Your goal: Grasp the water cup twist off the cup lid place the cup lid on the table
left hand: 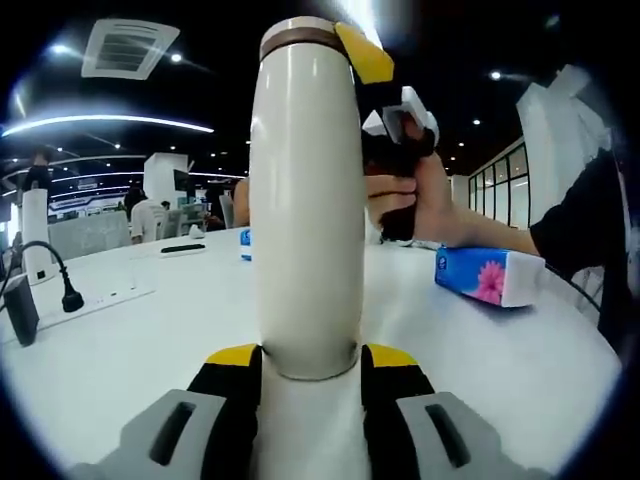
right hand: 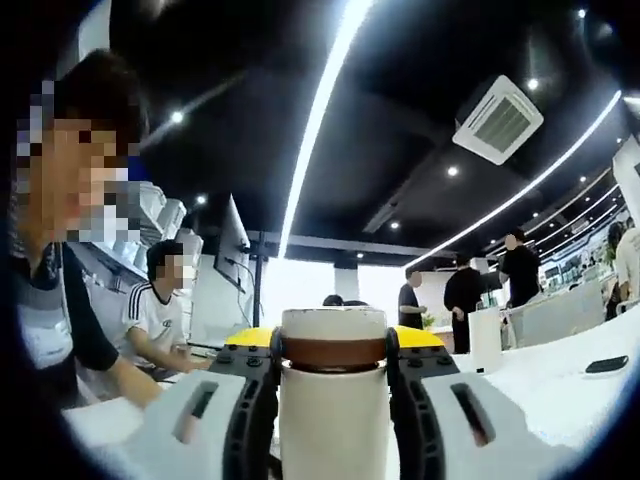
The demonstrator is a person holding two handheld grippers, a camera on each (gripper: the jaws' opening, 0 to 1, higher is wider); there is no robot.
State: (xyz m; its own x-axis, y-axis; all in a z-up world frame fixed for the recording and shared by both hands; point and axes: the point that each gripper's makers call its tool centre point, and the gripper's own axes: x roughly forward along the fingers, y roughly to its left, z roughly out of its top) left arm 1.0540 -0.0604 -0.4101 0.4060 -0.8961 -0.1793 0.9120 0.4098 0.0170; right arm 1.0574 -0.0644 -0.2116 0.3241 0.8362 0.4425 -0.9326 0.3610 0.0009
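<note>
The water cup (left hand: 305, 210), a tall cream cylinder, stood upright on the white table (left hand: 150, 340) at the centre of the left gripper view. The left tongs (left hand: 309, 362) were closed on its base, 1 yellow-tipped jaw on each side at the bottom centre of the frame. That low hold made sense as an anchor: it kept the body from turning while the top was worked.

The cup lid (right hand: 333, 338), cream above a brown band, sat at the lower centre of the right gripper view with the right tongs (right hand: 333, 352) clamped around it, 1 jaw on each side of the band. In the left gripper view the same right tongs (left hand: 385, 95) appeared at the upper centre-right, a yellow tip against the lid (left hand: 305, 35), with the person's hand (left hand: 420, 200) gripping the handle just below. Gripping high on the lid and low on the body split the 2 roles, 1 side to hold and 1 to twist.

The lid looked seated on the cup, with no gap I could make out, so I judged the twist was either starting or under way and the lid was not yet free. Setting it on the table remained to be done.

A tissue pack (left hand: 490, 275) lay on the table at the right, well apart from the cup, and a power strip (left hand: 95, 298) lay at the left, so open table surface lay near the cup for putting the lid down.
</note>
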